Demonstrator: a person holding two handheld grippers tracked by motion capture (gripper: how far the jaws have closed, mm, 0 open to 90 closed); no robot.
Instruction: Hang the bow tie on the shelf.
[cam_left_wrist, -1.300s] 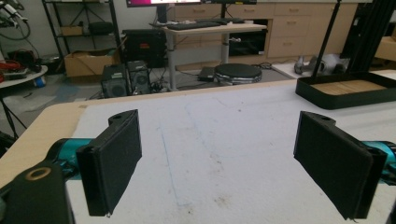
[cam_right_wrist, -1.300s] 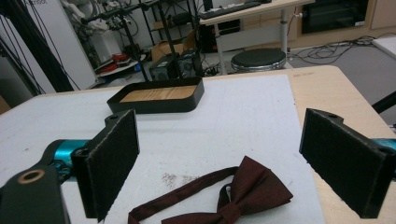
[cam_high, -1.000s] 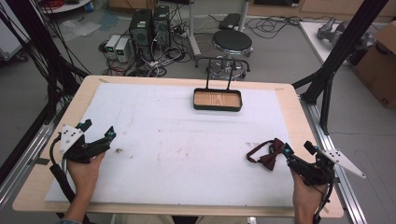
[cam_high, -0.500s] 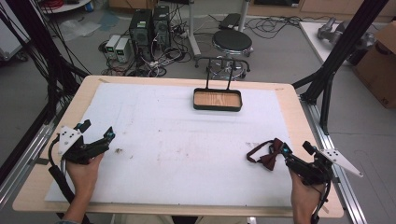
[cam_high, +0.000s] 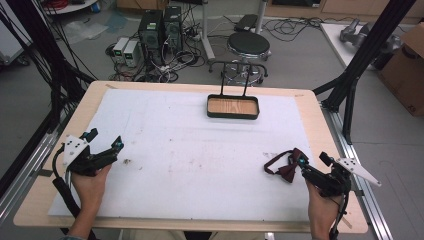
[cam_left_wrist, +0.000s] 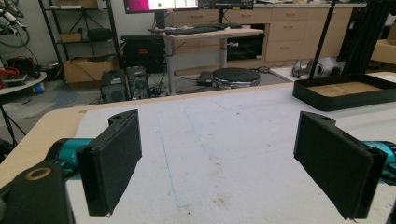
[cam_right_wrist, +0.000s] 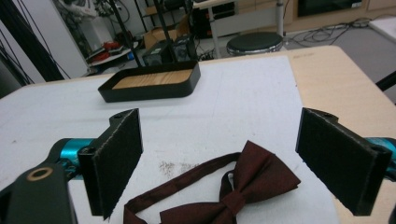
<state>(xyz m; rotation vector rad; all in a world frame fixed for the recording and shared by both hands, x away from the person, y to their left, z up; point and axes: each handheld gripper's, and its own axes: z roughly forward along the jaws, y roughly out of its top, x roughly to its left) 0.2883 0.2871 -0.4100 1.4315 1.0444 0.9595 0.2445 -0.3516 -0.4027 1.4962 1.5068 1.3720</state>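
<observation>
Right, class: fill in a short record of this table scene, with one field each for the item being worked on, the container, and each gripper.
item: dark red bow tie, flat on the white mat, strap trailing to its left
container: black tray with wooden floor, at the far edge of the mat
right gripper: open, fingers either side of the bow tie, not touching it
left gripper: open, holding nothing, over bare mat

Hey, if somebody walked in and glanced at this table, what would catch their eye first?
Probably the dark red bow tie, lying flat on the white mat near the right edge, just ahead of the open right gripper. Next, the black tray with a wooden floor at the far middle of the mat.
</observation>
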